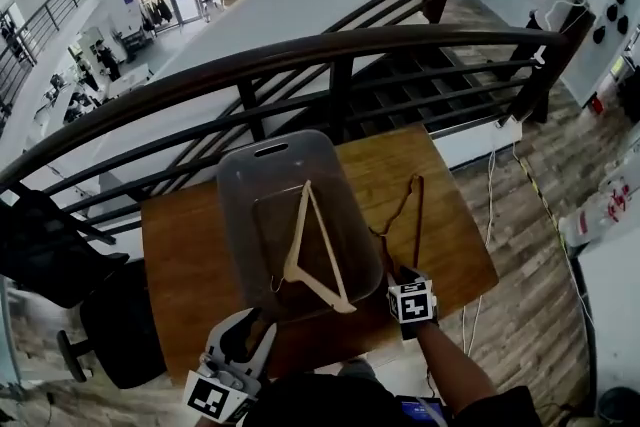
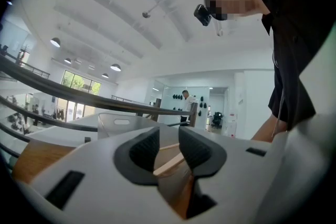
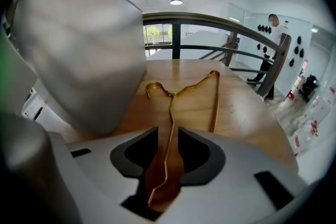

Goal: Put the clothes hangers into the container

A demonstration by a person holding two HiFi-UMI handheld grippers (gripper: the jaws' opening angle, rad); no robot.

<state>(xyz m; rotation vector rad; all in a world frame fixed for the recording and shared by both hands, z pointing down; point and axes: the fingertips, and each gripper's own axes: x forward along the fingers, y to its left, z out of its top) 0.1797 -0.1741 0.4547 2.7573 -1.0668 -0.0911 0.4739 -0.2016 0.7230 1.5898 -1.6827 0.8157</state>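
Two hangers in view: a wooden hanger (image 1: 315, 255) already lies in the grey container (image 1: 235, 205), and a thin wire hanger (image 3: 170, 113) lies flat on the table (image 1: 200, 255) just right of the container. The right gripper (image 3: 168, 139) is the nearer one, angled down over the wire hanger's near end. One wire arm runs straight away from it, along the line of the jaws, with the hook at the far end beside the container wall. Its jaws stand partly apart with the wire between them, pads not yet pressing. The left gripper (image 1: 247, 333) hangs at the table's near edge, jaws partly apart, gripping nothing.
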